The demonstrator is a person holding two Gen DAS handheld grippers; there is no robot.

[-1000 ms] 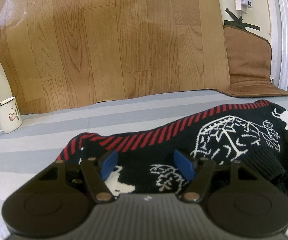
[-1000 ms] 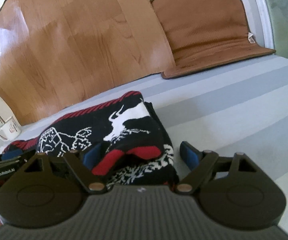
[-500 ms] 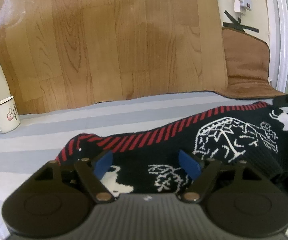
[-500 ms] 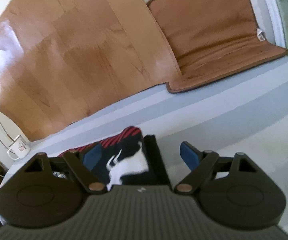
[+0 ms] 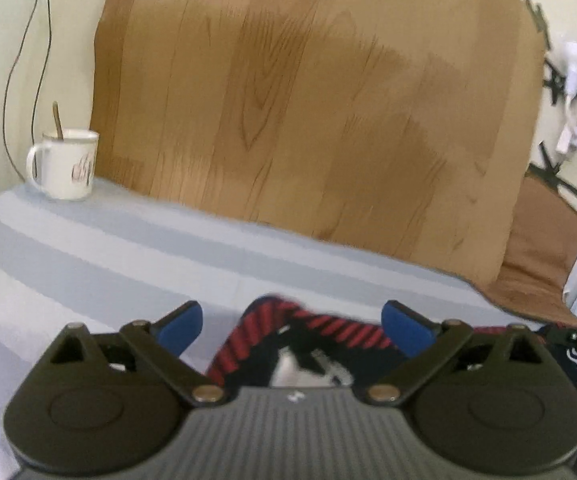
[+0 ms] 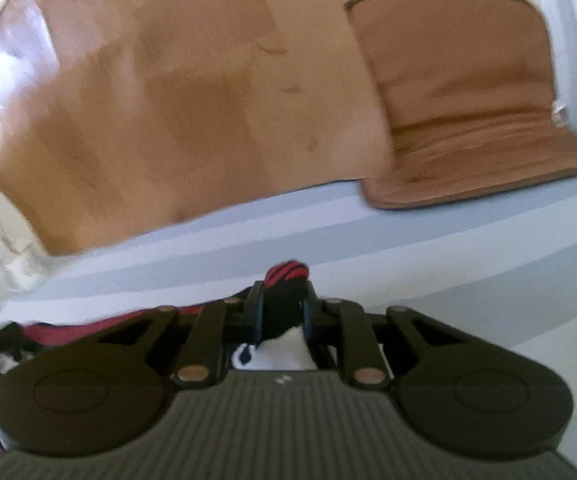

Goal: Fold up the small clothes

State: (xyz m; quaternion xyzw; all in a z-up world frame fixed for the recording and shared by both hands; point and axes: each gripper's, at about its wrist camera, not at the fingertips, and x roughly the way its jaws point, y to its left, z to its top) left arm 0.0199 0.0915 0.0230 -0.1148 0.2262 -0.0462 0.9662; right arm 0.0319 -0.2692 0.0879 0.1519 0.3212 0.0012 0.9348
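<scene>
A small black knitted sweater (image 5: 320,332) with a red-striped hem and white patterns lies on the grey striped cloth (image 5: 128,248). In the left wrist view my left gripper (image 5: 292,318) is at the sweater's left end. Its jaws are opening wide, and the striped hem lies between the blue pads (image 5: 180,322) without touching them. In the right wrist view my right gripper (image 6: 283,296) is closing. Its pads pinch a raised fold of the sweater (image 6: 288,274), whose red stripe sticks out past the fingertips. The gripper bodies hide most of the sweater.
A white mug (image 5: 66,168) with a spoon stands at the far left corner. A wood-pattern sheet (image 5: 308,120) leans on the back wall, with a brown mat (image 6: 468,120) to its right. A cable and a taped power strip (image 5: 572,92) hang on the wall.
The left jaws spread wider, and the gripper rolled and shifted toward the sweater's left end. The right jaws went from wide open to pinching a fold of the sweater, and rose.
</scene>
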